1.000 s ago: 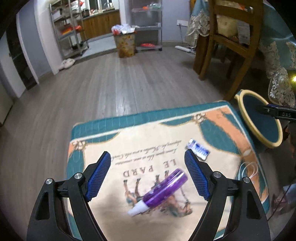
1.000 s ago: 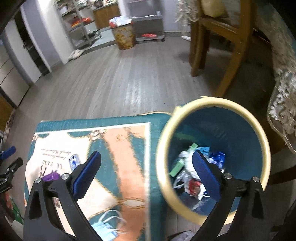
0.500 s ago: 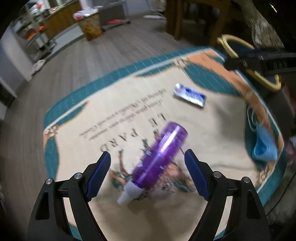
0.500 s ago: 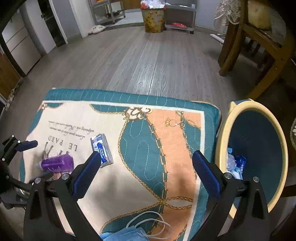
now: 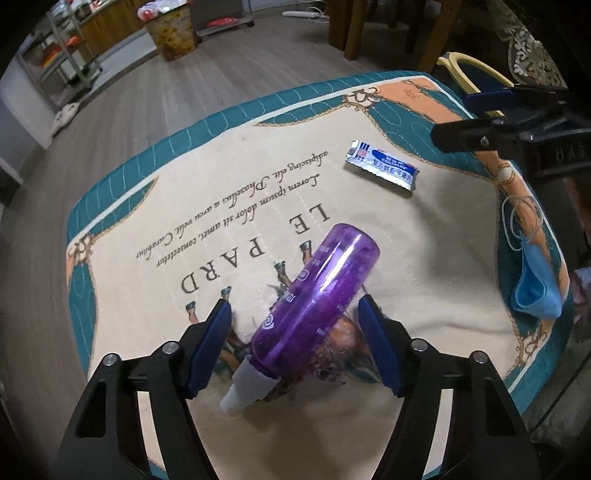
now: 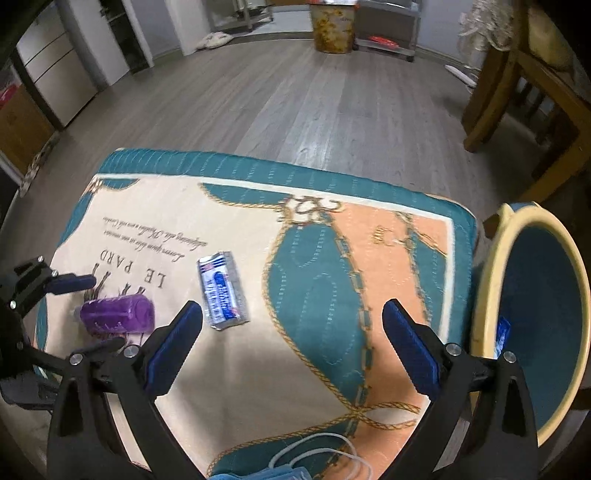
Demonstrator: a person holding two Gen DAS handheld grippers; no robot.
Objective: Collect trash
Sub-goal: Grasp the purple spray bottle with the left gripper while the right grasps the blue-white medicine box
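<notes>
A purple plastic bottle (image 5: 314, 306) with a white cap lies on the patterned mat (image 5: 424, 295). My left gripper (image 5: 293, 314) is open with its fingers on either side of the bottle, not closed on it. The bottle also shows in the right wrist view (image 6: 118, 314). A blue and silver wrapper (image 5: 382, 170) lies further back on the mat, also in the right wrist view (image 6: 221, 291). A blue face mask (image 5: 535, 280) lies at the mat's right edge. My right gripper (image 6: 291, 325) is open and empty above the mat. The yellow-rimmed trash bin (image 6: 491, 280) stands right of the mat.
The mat covers a low table on a wooden floor (image 6: 295, 92). A wooden chair (image 6: 517, 88) stands at the back right. A patterned bin (image 6: 332, 26) and metal shelves stand far back.
My left gripper has dropped lower and closer, so the bottle now lies between its fingers. My right gripper has swung left from above the trash bin to over the mat.
</notes>
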